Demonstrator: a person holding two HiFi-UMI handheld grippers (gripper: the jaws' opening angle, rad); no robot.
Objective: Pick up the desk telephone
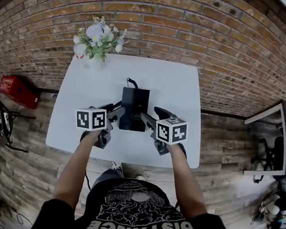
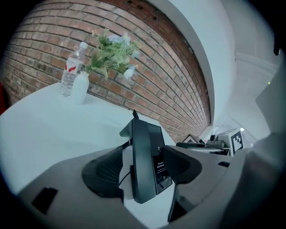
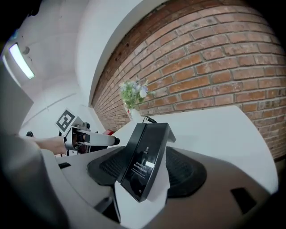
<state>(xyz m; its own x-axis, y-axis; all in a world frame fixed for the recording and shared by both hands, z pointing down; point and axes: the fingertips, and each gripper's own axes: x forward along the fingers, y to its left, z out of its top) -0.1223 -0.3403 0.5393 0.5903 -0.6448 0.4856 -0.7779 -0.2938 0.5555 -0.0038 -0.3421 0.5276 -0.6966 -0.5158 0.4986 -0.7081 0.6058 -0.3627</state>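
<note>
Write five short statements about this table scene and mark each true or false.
The desk telephone lies on the white table. True.
The left gripper is clamped on the desk telephone. False: its jaws stand apart, gripping nothing.
A vase of flowers stands at the table's far left corner. True.
The wall behind the table is painted white. False: it is brick.
The water bottle lies toppled. False: it stands upright beside the vase of flowers.
</note>
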